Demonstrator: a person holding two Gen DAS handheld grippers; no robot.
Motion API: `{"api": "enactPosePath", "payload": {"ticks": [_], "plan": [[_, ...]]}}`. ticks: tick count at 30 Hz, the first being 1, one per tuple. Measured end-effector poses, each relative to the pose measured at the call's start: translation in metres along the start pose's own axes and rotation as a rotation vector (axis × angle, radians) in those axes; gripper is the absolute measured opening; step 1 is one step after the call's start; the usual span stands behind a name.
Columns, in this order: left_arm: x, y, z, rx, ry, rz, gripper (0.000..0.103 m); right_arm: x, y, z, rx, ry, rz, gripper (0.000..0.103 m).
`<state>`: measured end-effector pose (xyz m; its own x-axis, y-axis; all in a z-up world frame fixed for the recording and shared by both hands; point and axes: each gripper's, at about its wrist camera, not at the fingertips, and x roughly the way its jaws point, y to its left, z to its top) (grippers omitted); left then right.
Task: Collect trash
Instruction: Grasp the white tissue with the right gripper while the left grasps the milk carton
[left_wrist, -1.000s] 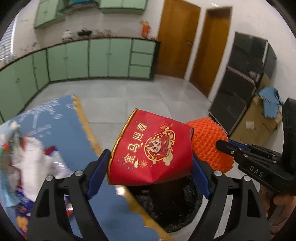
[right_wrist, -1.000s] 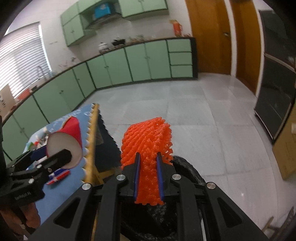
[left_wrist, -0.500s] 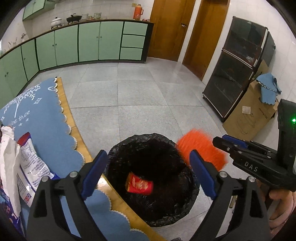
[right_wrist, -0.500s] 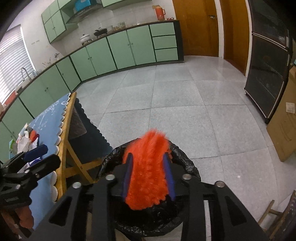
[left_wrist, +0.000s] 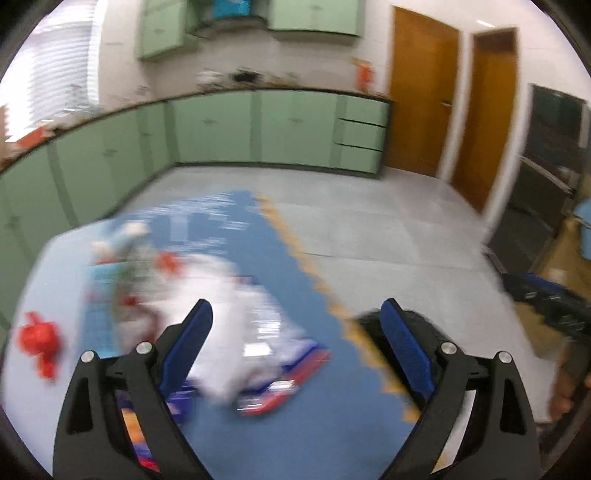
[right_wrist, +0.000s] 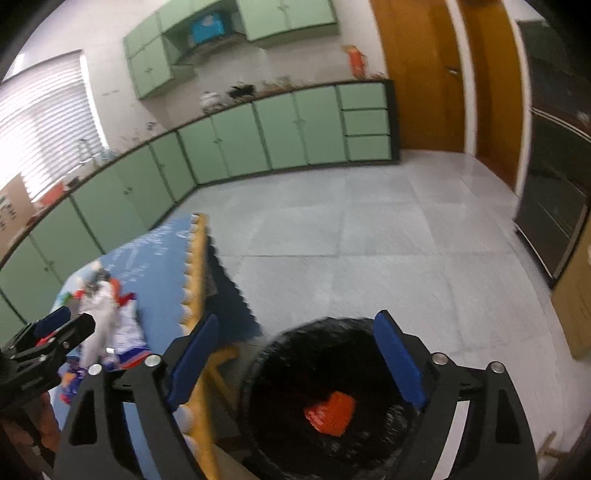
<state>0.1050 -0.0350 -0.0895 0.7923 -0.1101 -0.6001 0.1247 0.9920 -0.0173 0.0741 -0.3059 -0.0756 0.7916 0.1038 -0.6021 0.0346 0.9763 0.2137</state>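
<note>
My right gripper (right_wrist: 295, 354) hangs over the black-lined trash bin (right_wrist: 332, 323). Its jaws are opening and nothing is between the blue pads. An orange-red piece of trash (right_wrist: 330, 411) lies at the bottom of the bin. My left gripper (left_wrist: 299, 343) is open and empty over the blue tablecloth (left_wrist: 332, 424), pointing at a blurred heap of white and coloured wrappers (left_wrist: 229, 332). A crumpled red scrap (left_wrist: 37, 343) lies at the table's left. The right wrist view shows the same heap (right_wrist: 107, 314) beside the left gripper (right_wrist: 55, 332).
The bin's edge (left_wrist: 365, 319) sits just past the scalloped table edge (left_wrist: 317, 284). Green cabinets (right_wrist: 258, 140) line the far wall; brown doors (right_wrist: 424, 74) and dark shelving (right_wrist: 554, 184) stand at the right. Grey tiled floor (right_wrist: 369, 221) lies beyond the bin.
The right gripper opened and the orange mesh dropped into the bin. The left gripper, having dropped its red paper cup, swung left from the bin to over the table's trash heap.
</note>
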Motion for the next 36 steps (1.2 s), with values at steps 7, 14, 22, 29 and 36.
{"api": "enactPosePath", "payload": {"ticks": [7, 14, 22, 29, 36], "plan": [[-0.012, 0.076, -0.01, -0.095, -0.003, 0.224, 0.089, 0.012, 0.071, 0.003, -0.123, -0.039, 0.108, 0.086], [0.006, 0.111, -0.015, -0.16, 0.024, 0.252, 0.089, 0.032, 0.119, -0.001, -0.18, -0.04, 0.153, 0.086], [0.027, 0.118, -0.019, -0.17, 0.051, 0.242, 0.066, 0.046, 0.141, -0.004, -0.204, -0.012, 0.179, 0.086], [0.034, 0.13, -0.026, -0.225, 0.083, 0.189, 0.023, 0.054, 0.159, -0.008, -0.228, 0.009, 0.215, 0.083], [0.016, 0.138, -0.023, -0.244, 0.031, 0.198, 0.023, 0.063, 0.182, -0.019, -0.257, 0.051, 0.271, 0.074]]}}
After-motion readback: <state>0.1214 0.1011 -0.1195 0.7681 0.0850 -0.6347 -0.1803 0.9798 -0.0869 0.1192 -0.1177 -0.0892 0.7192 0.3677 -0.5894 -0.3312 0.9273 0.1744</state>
